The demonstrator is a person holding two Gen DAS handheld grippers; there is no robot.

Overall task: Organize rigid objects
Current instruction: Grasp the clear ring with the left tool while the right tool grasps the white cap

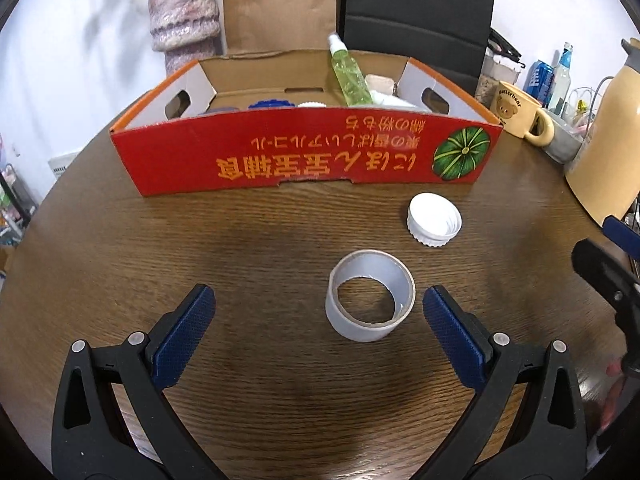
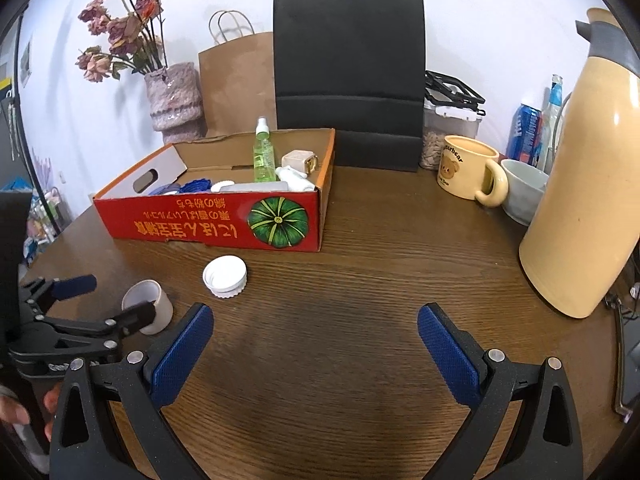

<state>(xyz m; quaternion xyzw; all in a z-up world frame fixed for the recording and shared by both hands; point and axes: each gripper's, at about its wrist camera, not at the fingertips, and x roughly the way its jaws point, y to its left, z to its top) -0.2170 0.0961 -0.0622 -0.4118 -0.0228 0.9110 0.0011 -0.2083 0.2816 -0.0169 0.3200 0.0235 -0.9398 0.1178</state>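
A grey tape roll (image 1: 370,296) stands on the brown table just ahead of my open left gripper (image 1: 318,312), nearer its right finger. It also shows in the right wrist view (image 2: 148,300), partly behind the left gripper (image 2: 100,300). A white ribbed lid (image 1: 434,220) lies upside down beyond the roll, near the red cardboard box (image 1: 300,156); it also shows in the right wrist view (image 2: 225,276). The box (image 2: 200,220) holds a green spray bottle (image 2: 263,154), blue and white lids and other items. My right gripper (image 2: 316,332) is open and empty over bare table.
A cream thermos jug (image 2: 588,184) stands at the right, with a bear mug (image 2: 468,168) and white bowl (image 2: 524,188) beside it. Paper bags (image 2: 348,80), a vase of dried flowers (image 2: 174,96) and bottles (image 2: 528,128) stand behind the box.
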